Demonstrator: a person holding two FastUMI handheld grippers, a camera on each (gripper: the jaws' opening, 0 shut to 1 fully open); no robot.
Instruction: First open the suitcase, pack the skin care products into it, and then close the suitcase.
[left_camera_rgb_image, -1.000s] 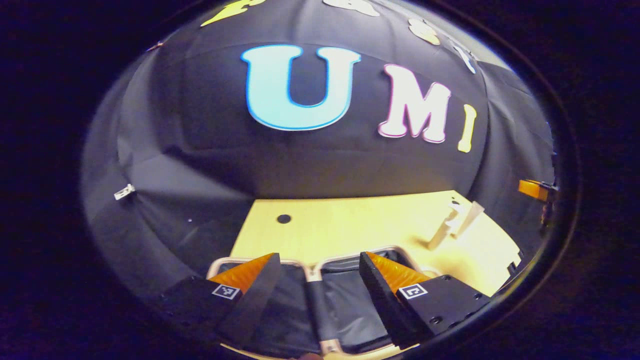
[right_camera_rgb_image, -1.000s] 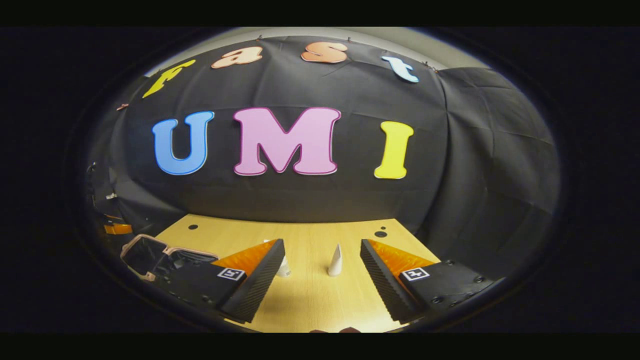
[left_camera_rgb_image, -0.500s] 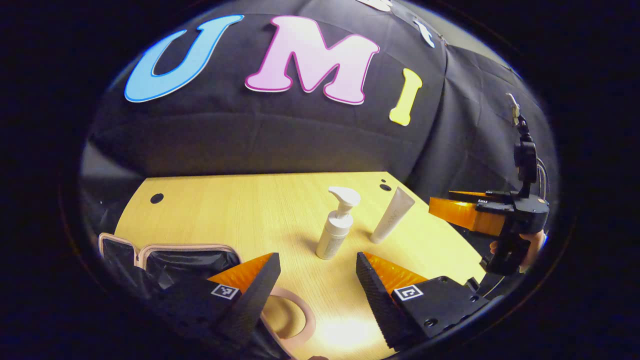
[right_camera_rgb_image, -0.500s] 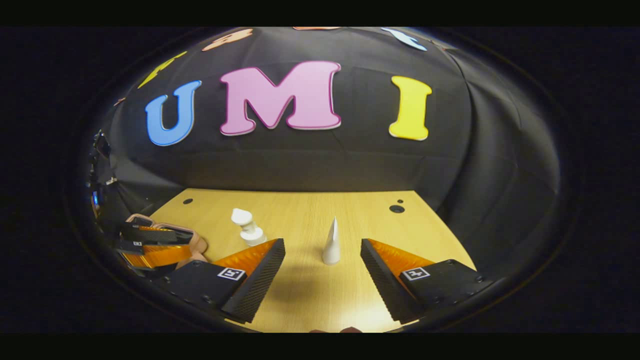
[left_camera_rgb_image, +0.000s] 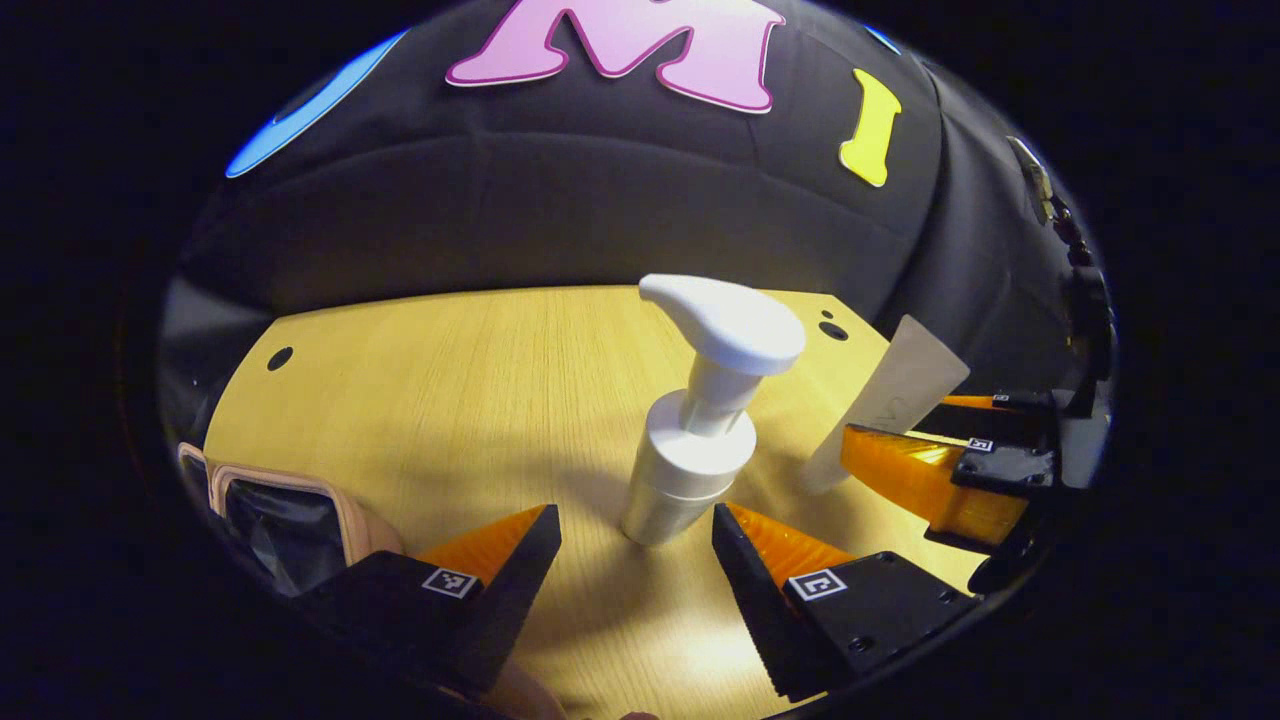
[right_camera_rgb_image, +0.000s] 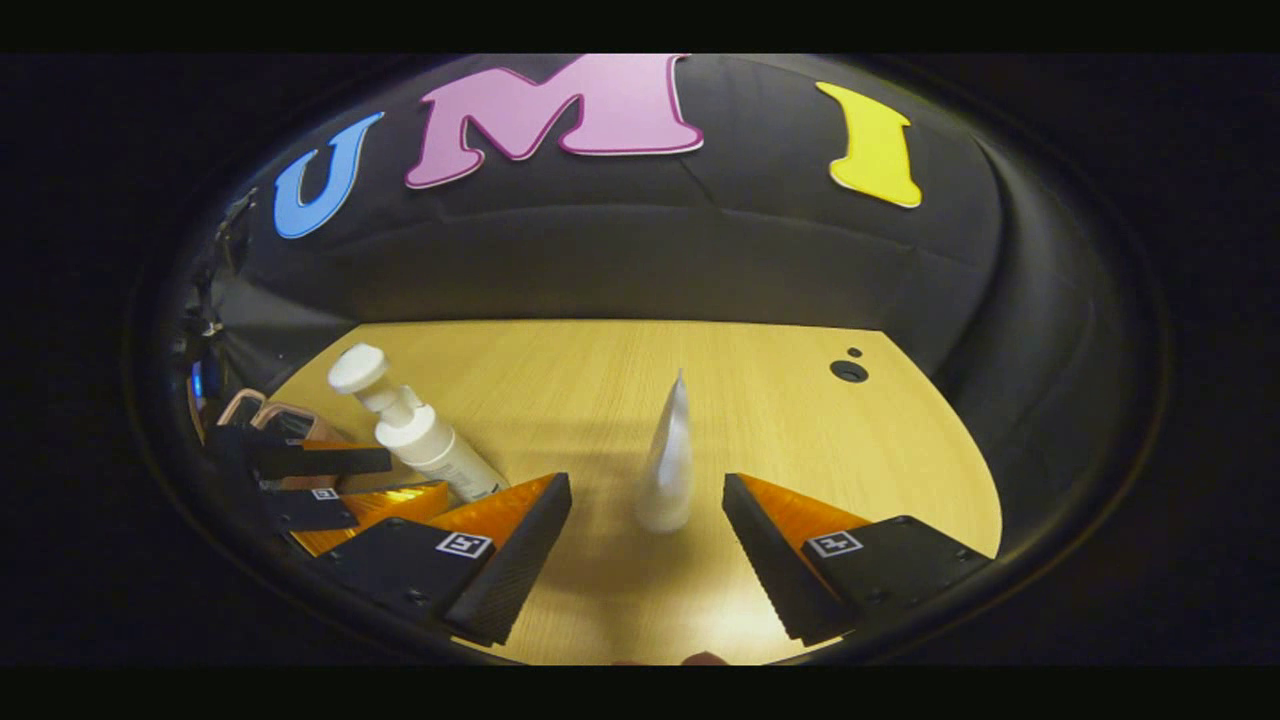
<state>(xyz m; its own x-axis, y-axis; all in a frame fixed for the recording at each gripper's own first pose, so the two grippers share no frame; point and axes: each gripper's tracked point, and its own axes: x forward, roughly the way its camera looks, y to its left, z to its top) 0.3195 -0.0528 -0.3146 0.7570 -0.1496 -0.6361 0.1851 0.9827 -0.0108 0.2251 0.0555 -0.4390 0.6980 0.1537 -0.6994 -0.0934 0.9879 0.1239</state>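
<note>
A white pump bottle (left_camera_rgb_image: 700, 440) stands upright on the wooden table (left_camera_rgb_image: 450, 380), its base just ahead of my left gripper (left_camera_rgb_image: 635, 513), which is open with the bottle not between its fingers. A white tube (right_camera_rgb_image: 670, 465) stands on its cap, just ahead of my right gripper (right_camera_rgb_image: 645, 488), which is also open. In the left gripper view the tube (left_camera_rgb_image: 890, 395) leans at the right, with the right gripper (left_camera_rgb_image: 950, 470) beside it. The open suitcase (left_camera_rgb_image: 280, 510), pink-rimmed with black lining, lies at the lower left. The right gripper view has the pump bottle (right_camera_rgb_image: 420, 440) and the left gripper (right_camera_rgb_image: 320, 480) at its left.
Black cloth walls close the table's far and right sides. Round holes (left_camera_rgb_image: 280, 357) (right_camera_rgb_image: 848, 371) sit near the table's far corners. A corner of the suitcase (right_camera_rgb_image: 262, 410) shows at the table's left edge. Bare wood stretches behind both products.
My left gripper swung right from above the open suitcase and closed in on the pump bottle. My right gripper moved forward toward the tube. Both stayed open.
</note>
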